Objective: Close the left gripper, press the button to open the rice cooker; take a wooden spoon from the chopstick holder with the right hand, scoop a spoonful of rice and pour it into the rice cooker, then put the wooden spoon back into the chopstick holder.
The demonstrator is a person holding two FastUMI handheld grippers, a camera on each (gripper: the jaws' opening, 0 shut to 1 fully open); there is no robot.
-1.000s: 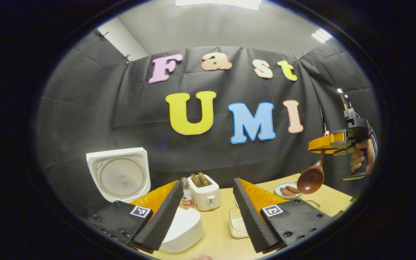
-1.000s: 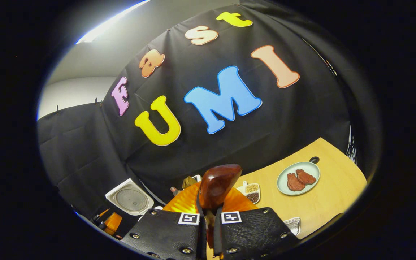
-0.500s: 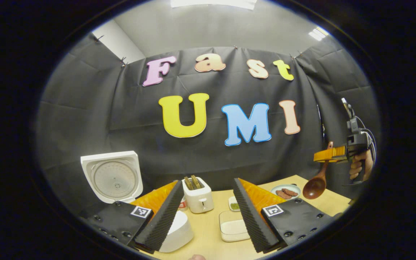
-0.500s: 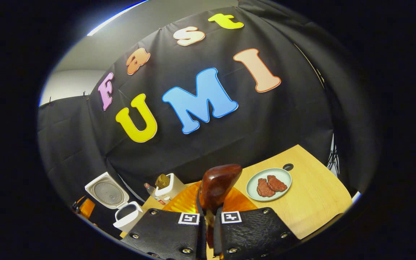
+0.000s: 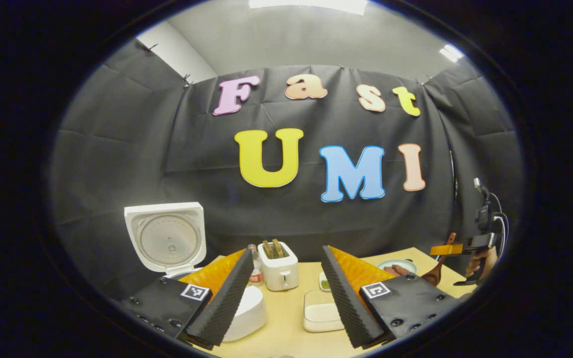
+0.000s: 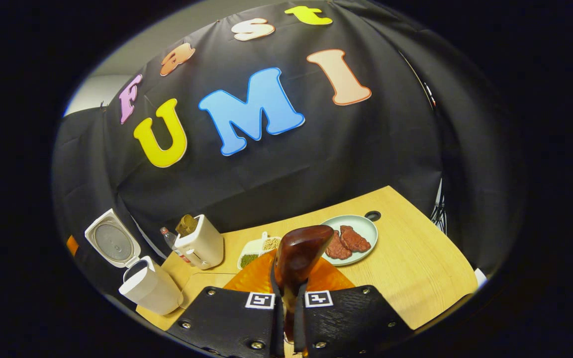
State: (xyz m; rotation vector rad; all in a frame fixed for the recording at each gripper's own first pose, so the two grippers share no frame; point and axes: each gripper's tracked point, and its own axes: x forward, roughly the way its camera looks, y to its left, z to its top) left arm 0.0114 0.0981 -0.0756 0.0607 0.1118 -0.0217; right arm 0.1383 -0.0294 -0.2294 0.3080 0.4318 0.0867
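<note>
The white rice cooker stands at the left with its lid raised. My left gripper hangs open above the table, with nothing between its fingers. A clear rice container lies between the fingers' far ends. At the far right, a hand holds my right gripper, and the wooden spoon hangs from it, bowl down, near the table. In the right gripper view, my right gripper is shut on the wooden spoon. The open rice cooker sits at the lower left.
A white toaster with bread stands mid-table, a small bottle beside it. A plate of meat and a divided dish of beans lie beyond the spoon. The table's right edge is near.
The right gripper has come down toward the table with the spoon still in it, and its view tilts down onto the table. The left gripper stays open, shifted only slightly.
</note>
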